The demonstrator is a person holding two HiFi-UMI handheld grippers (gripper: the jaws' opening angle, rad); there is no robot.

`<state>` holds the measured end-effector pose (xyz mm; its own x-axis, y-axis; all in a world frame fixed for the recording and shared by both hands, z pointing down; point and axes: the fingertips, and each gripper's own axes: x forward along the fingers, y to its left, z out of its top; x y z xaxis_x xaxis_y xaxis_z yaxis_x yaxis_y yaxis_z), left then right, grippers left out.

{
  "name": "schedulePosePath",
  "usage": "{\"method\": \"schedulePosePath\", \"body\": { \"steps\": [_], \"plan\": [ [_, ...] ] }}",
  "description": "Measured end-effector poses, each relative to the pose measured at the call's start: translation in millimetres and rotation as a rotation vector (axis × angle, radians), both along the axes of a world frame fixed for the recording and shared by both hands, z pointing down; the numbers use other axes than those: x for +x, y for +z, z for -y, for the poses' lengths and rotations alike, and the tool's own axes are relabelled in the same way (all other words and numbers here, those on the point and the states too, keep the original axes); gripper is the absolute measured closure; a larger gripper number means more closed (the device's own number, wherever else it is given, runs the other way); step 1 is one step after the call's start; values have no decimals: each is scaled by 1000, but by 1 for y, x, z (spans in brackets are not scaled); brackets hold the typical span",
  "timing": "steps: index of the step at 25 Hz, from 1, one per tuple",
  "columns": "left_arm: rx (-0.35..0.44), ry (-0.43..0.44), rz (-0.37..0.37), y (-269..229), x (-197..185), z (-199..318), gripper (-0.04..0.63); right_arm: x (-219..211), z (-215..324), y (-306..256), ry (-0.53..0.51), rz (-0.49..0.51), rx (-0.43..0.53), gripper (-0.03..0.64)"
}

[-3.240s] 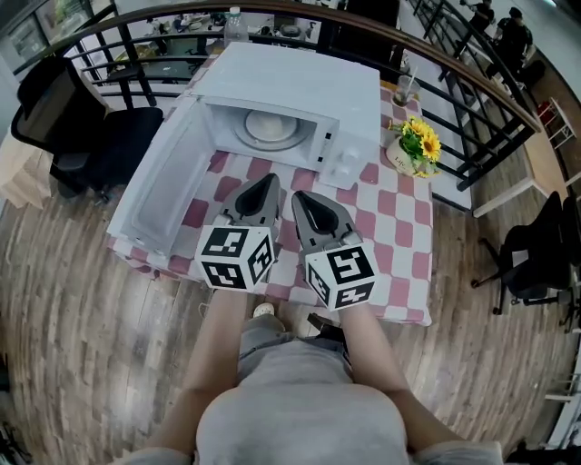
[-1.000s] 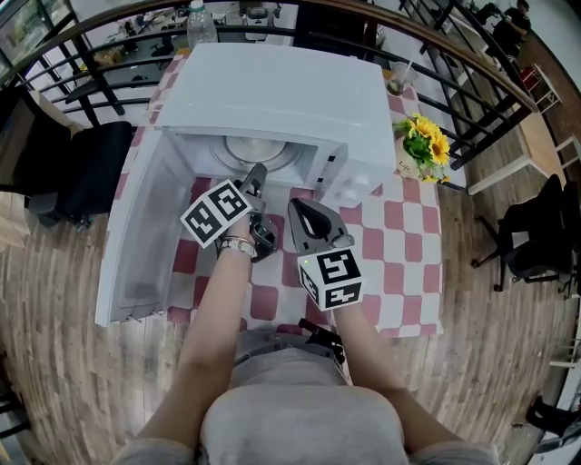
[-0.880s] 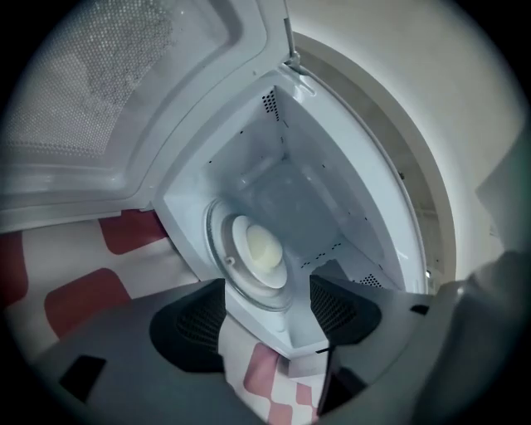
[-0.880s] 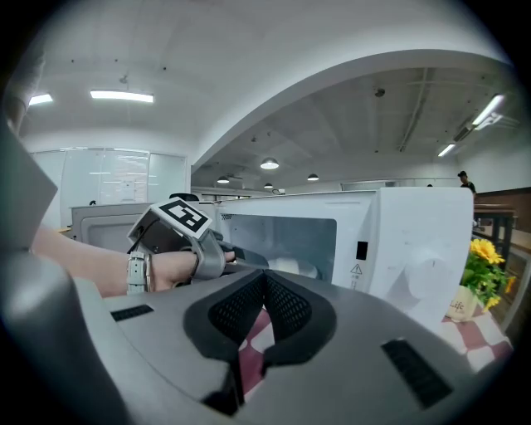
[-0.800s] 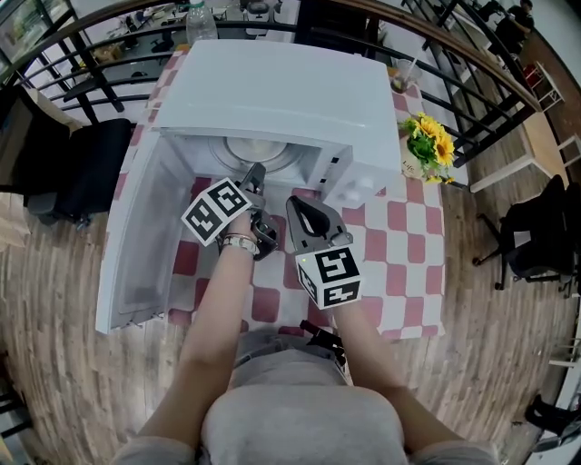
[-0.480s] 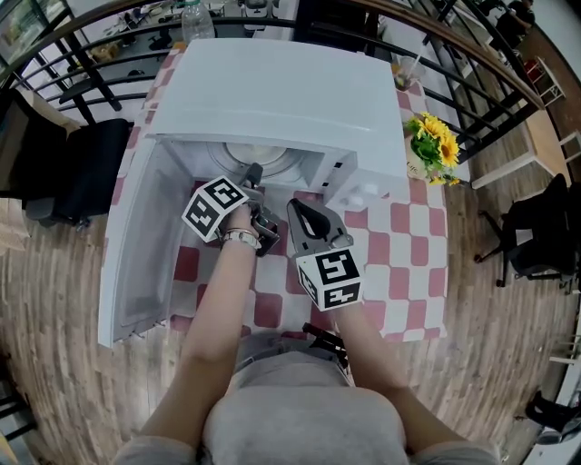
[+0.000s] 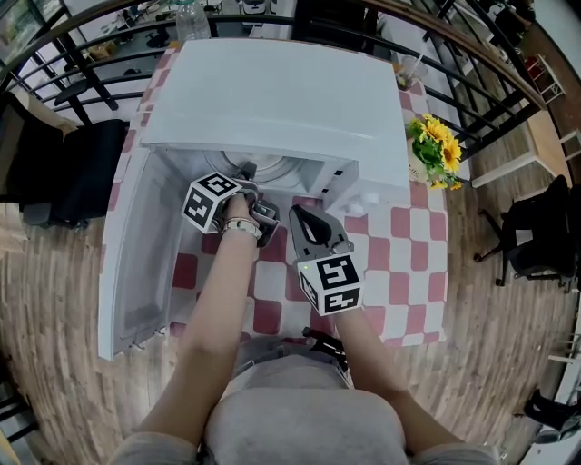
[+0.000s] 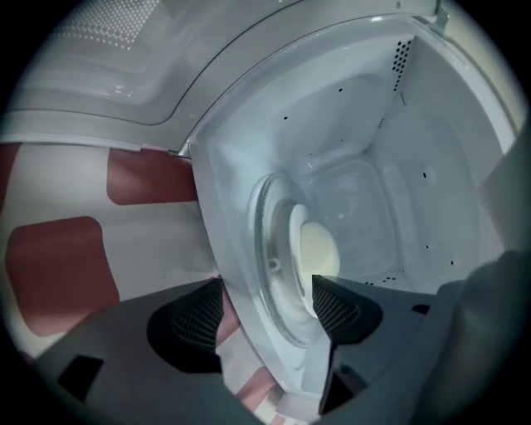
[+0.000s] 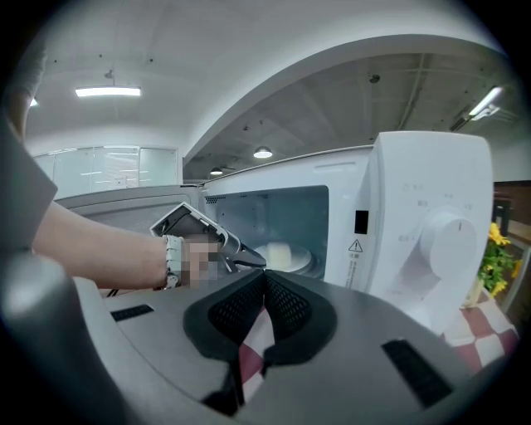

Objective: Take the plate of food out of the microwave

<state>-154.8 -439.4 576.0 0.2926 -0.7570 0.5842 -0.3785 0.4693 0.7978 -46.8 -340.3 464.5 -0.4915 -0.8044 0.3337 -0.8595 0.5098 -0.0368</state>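
The white microwave (image 7: 272, 91) stands on the checked table with its door (image 7: 136, 254) swung open to the left. Inside, a white plate (image 8: 300, 249) with pale food (image 8: 319, 251) rests on the glass turntable (image 8: 270, 266). My left gripper (image 7: 247, 173) is rolled on its side at the oven's mouth. Its jaws are opening, and the oven's front sill and the turntable's near rim lie between them without being pressed (image 8: 264, 309). My right gripper (image 7: 300, 214) hovers shut over the table before the oven, its pads together (image 9: 264, 278). The right gripper view shows the plate (image 9: 282, 256) past the left gripper.
A vase of sunflowers (image 7: 436, 150) stands right of the microwave's control panel (image 7: 363, 195). A glass with a straw (image 7: 406, 73) and a bottle (image 7: 191, 14) sit at the table's far side. A black chair (image 7: 54, 173) is at left, a railing behind.
The left gripper has moved forward from the tabletop to the oven's mouth and rolled onto its side. The right gripper has stayed shut in front of the oven.
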Motion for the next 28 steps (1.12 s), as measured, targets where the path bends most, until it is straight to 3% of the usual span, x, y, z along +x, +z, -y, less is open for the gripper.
{"method": "schedulePosePath", "body": {
  "steps": [5, 12, 28],
  "plan": [
    [-51, -46, 10, 7, -3, 8, 236, 5, 2, 4, 9, -3, -16, 594],
    [-112, -103, 4, 16, -8, 13, 233, 11, 2, 9, 22, -7, -32, 594],
    [-120, -116, -46, 19, -2, 1, 242, 13, -6, 7, 42, -2, -25, 594]
  ]
}}
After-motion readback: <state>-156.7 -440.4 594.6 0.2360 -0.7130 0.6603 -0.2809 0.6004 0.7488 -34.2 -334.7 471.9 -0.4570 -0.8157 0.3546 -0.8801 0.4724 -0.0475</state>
